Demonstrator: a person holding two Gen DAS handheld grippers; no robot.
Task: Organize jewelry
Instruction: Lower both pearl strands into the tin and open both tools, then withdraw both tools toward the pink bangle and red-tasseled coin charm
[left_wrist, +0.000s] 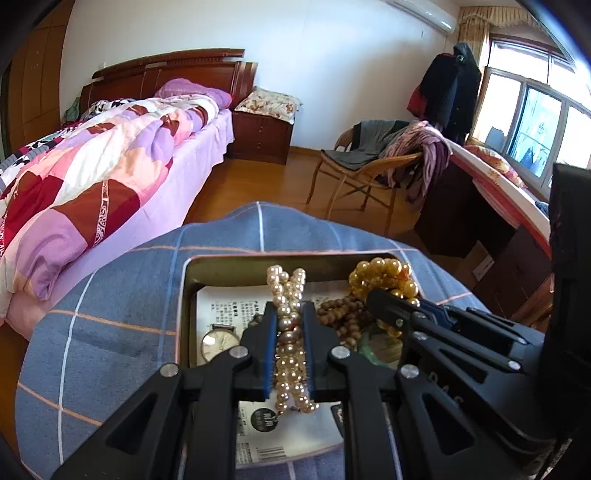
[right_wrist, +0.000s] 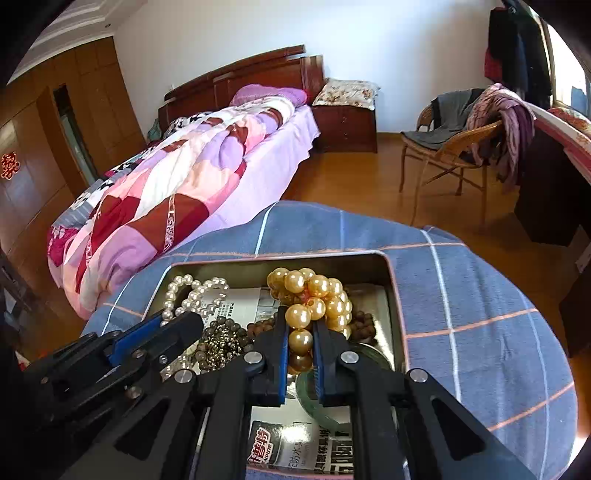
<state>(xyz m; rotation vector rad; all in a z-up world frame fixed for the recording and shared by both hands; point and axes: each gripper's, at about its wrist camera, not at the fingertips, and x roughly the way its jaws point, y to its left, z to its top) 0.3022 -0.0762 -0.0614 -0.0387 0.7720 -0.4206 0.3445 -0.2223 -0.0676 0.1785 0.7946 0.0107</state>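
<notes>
Right now my left hand-held gripper (left_wrist: 290, 332) is clamped on a strand of small glossy cream pearls (left_wrist: 290, 295), and my right hand-held gripper (right_wrist: 300, 341) pinches a string of larger golden pearl beads (right_wrist: 314, 295). Both strands hang over the shallow rectangular metal tin (right_wrist: 395, 295) on the blue checked cloth-covered worktop (right_wrist: 480, 314). Only the left view shows a round-faced wristwatch (left_wrist: 218, 341); only the right shows a cluster of dark faceted beads (right_wrist: 221, 341).

pearls (left_wrist: 291, 317) cream | beads (right_wrist: 314, 295) golden | cloth (right_wrist: 461, 295) blue, white-pink check
</notes>
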